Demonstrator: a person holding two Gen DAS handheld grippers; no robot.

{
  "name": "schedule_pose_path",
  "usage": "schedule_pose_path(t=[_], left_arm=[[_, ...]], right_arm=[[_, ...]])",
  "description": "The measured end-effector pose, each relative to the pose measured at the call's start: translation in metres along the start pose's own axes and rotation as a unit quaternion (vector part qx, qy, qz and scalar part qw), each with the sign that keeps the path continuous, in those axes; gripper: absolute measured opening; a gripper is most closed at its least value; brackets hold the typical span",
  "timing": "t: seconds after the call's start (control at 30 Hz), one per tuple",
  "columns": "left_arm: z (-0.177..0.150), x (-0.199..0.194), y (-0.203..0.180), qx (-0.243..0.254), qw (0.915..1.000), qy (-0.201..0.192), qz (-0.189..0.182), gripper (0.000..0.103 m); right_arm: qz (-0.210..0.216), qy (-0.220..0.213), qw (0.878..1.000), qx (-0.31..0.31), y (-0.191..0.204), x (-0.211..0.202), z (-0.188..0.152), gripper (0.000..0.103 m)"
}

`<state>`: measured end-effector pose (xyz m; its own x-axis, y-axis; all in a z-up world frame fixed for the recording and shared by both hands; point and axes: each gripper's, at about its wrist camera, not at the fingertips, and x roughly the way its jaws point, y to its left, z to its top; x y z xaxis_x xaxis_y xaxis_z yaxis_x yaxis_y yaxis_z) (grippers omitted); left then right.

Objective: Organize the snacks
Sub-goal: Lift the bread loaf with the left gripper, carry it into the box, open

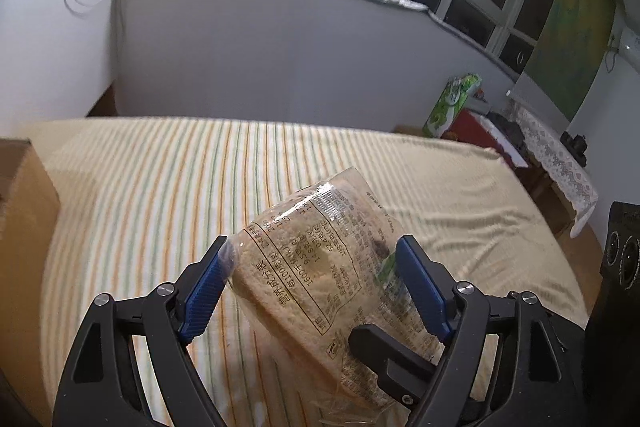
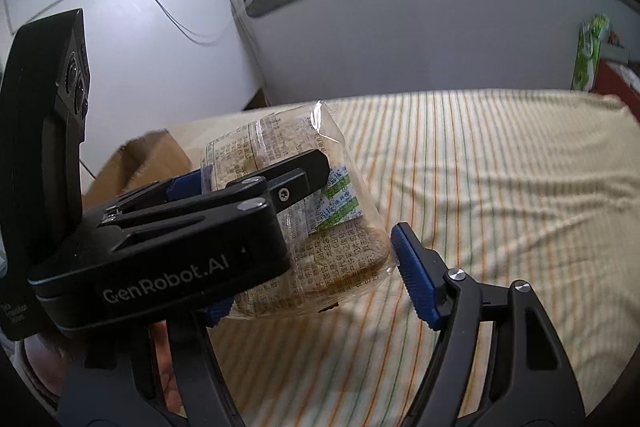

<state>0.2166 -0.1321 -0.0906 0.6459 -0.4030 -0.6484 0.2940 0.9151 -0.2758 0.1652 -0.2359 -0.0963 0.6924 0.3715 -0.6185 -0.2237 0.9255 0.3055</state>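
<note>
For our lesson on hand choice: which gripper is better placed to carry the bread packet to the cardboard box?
Probably left. The left gripper has the bread packet clamped, and the cardboard box lies to its left. The right gripper is open, holding nothing.

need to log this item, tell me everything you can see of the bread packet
The bread packet is a clear, crinkly plastic wrapper around pale tan sliced bread, printed with a black nutrition table and a green, blue and white label. It is held tilted above the striped bed cover, not lying on it. The left gripper clamps its sides between blue pads. The right gripper sits open around its lower end.
</note>
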Motion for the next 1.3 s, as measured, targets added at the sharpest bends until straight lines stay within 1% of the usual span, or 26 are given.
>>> schedule_pose_path(t=[0.2, 0.37, 0.4, 0.43, 0.47, 0.6, 0.67, 0.8, 0.93, 1.1, 1.2, 1.3], left_arm=[[0.015, -0.059, -0.016, 0.015, 0.9986, -0.050, -0.005, 0.082], [0.014, -0.111, -0.028, 0.030, 0.9956, -0.089, -0.004, 0.082], [0.012, -0.118, -0.031, 0.035, 0.9949, -0.095, -0.001, 0.082], [0.010, -0.127, -0.034, 0.038, 0.9941, -0.102, 0.000, 0.082], [0.008, -0.135, -0.037, 0.041, 0.9933, -0.108, -0.002, 0.080], [-0.001, -0.155, -0.048, 0.048, 0.9920, -0.116, -0.010, 0.079], [-0.006, -0.164, -0.051, 0.050, 0.9913, -0.121, -0.010, 0.079], [-0.008, -0.169, -0.052, 0.050, 0.9906, -0.127, -0.007, 0.079], [-0.006, -0.164, -0.051, 0.055, 0.9905, -0.126, -0.004, 0.079], [-0.007, -0.141, -0.045, 0.051, 0.9931, -0.106, -0.006, 0.079], [-0.007, -0.129, -0.036, 0.043, 0.9946, -0.095, -0.006, 0.079], [-0.008, -0.128, -0.021, 0.031, 0.9953, -0.092, 0.000, 0.079]], right_arm=[[-0.004, -0.047, 0.999, -0.026, 0.032, -0.059, 0.012, 0.073], [-0.009, -0.071, 0.996, -0.045, 0.060, -0.102, 0.008, 0.069], [-0.006, -0.075, 0.996, -0.049, 0.066, -0.110, 0.006, 0.062], [-0.006, -0.078, 0.996, -0.052, 0.071, -0.118, 0.003, 0.059], [-0.007, -0.081, 0.995, -0.057, 0.076, -0.124, 0.001, 0.058], [-0.012, -0.086, 0.994, -0.067, 0.091, -0.140, -0.011, 0.054], [-0.012, -0.082, 0.994, -0.072, 0.093, -0.141, -0.014, 0.047], [-0.007, -0.087, 0.994, -0.069, 0.089, -0.141, -0.015, 0.044], [-0.006, -0.085, 0.994, -0.062, 0.080, -0.133, -0.012, 0.043], [-0.009, -0.068, 0.996, -0.054, 0.072, -0.107, -0.006, 0.042], [-0.006, -0.057, 0.997, -0.056, 0.077, -0.091, -0.004, 0.042], [0.004, -0.049, 0.997, -0.065, 0.091, -0.075, 0.000, 0.042]])
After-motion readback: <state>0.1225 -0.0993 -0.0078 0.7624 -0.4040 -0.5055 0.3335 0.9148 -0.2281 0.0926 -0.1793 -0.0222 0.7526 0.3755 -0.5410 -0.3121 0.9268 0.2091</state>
